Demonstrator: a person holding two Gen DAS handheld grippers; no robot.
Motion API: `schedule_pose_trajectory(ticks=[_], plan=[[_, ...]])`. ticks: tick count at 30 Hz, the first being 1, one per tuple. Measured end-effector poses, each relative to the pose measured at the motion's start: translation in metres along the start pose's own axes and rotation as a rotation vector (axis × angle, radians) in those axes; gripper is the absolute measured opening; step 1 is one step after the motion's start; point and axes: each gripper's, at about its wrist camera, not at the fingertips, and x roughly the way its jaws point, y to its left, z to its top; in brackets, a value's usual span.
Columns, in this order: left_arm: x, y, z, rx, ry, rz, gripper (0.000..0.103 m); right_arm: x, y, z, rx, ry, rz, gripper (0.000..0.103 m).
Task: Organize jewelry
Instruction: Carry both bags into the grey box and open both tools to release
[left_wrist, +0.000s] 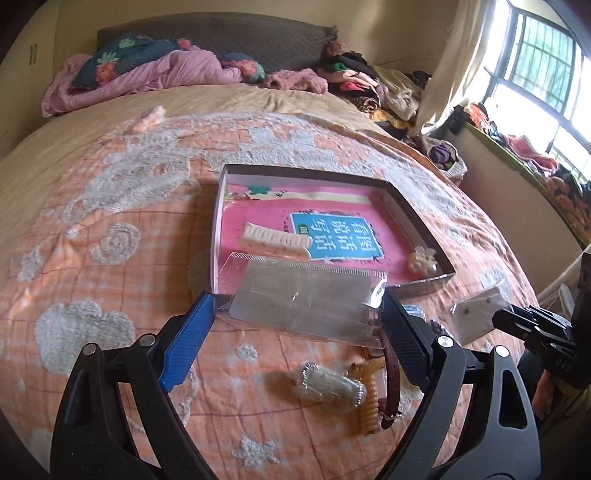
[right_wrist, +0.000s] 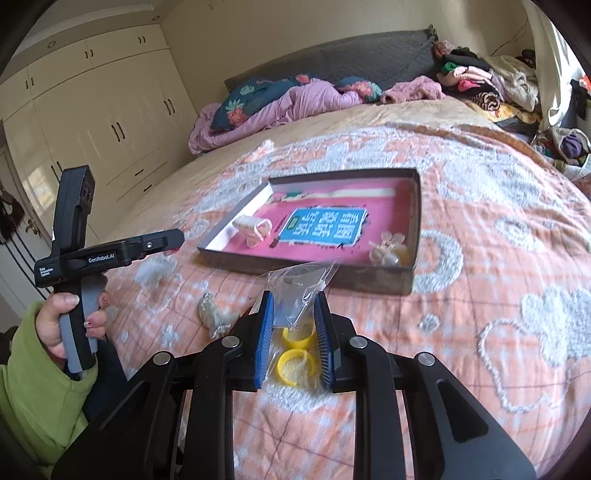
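While bag-laden (left_wrist: 306, 299), both hand-held grippers (left_wrist: 297, 325).

fingers (right_wrist: 266, 339): blue ribbed pads | frame: black, silver screws | handle: grey, "GenRobot.AI" | sleeve (right_wrist: 33, 373): lime green

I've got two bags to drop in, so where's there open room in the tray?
The middle of the tray, between the white clip at the left and the flower clip at the right corner, is bare, as is the far end.

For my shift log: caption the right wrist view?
Right gripper clamps a clear earring bag above yellow rings, before the tray on the bed.
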Motion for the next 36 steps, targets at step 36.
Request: schedule_pose_trajectory(ticks=[36], plan=[[0.031, -0.037, 0.065, 0.049, -0.080, 0.012, 0.082, -0.007, -0.016, 0.091, -0.045, -0.193, -0.096, 0.021]])
